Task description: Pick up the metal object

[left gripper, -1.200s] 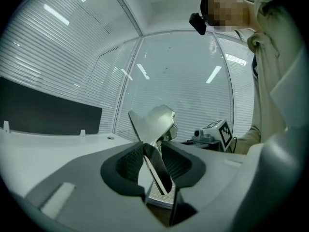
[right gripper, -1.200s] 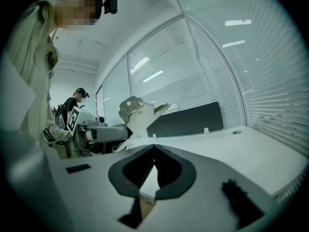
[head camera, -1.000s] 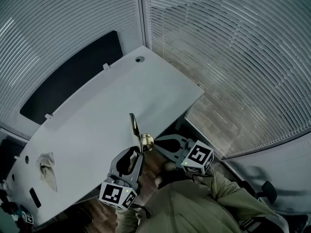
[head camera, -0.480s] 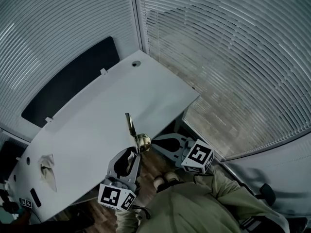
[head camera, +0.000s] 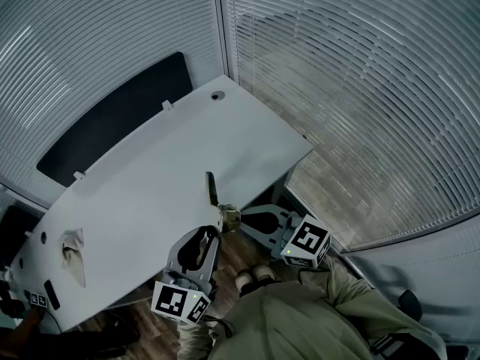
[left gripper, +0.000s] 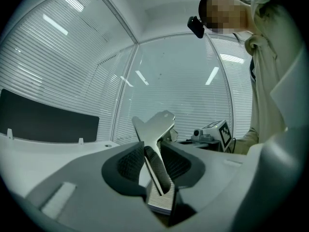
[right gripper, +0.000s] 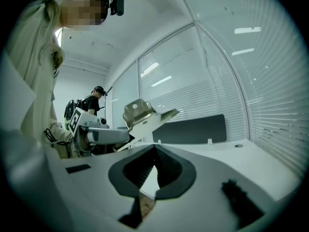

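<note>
The metal object [head camera: 214,192], a flat silvery bracket with a folded end, stands up off the white table [head camera: 150,178] near its front edge. My left gripper [head camera: 215,232] holds it by its lower part; its jaws are closing, with the pads on either side of the plate [left gripper: 154,127]. The right gripper view has the bracket [right gripper: 140,115] raised ahead of the left gripper [right gripper: 96,135]. My right gripper [head camera: 245,220] sits just right of the bracket, apart from it, with its jaws [right gripper: 154,151] together and nothing between them.
A crumpled pale cloth [head camera: 73,250] and a small dark item [head camera: 52,295] lie at the table's left end. A black panel [head camera: 112,118] runs behind the table, with blinds on the windows around it. A second person [right gripper: 94,100] stands far off.
The head view has swung slightly. The bracket stays raised in the left gripper and both grippers keep about the same places.
</note>
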The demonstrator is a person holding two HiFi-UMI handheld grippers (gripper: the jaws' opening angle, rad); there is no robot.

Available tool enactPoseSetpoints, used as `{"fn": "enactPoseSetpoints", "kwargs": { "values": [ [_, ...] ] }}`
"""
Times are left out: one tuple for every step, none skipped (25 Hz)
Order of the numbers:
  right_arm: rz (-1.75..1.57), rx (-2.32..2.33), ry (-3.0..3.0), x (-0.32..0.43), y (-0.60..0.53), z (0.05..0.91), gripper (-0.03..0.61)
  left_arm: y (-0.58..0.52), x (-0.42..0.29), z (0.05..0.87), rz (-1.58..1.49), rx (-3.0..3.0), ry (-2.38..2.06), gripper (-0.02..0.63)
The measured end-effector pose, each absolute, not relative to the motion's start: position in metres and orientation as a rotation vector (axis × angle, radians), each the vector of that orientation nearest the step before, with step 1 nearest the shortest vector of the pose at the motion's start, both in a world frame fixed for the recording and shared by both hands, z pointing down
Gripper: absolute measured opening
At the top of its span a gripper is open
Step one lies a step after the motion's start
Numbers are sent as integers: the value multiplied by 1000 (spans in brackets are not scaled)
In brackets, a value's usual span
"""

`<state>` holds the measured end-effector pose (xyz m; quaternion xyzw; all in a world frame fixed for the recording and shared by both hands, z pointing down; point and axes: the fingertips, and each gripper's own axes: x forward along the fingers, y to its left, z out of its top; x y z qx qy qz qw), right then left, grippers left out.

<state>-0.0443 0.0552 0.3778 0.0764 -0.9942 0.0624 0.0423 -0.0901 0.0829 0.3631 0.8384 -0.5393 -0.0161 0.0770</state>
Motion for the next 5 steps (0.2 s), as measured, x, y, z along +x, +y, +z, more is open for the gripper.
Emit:
{"fn": "enactPoseSetpoints", "kwargs": {
  "values": [
    [189, 226, -3050, -42, 56, 377, 3, 83, -87, 365, -40, 2511, -1623, 108],
    [190, 217, -3060, -40, 56, 378, 3, 83, -84, 367, -31, 2508, -1630, 97],
    [193, 208, -3070, -39, 57, 380, 3, 82, -81, 371, -26, 2503, -1636, 71],
    [197, 198, -3079, -39, 58, 381, 3, 82, -79, 375, -23, 2497, -1640, 66],
    [200, 188, -3089, -39, 59, 383, 3, 82, -76, 380, -21, 2489, -1643, 66]
  ]
}}
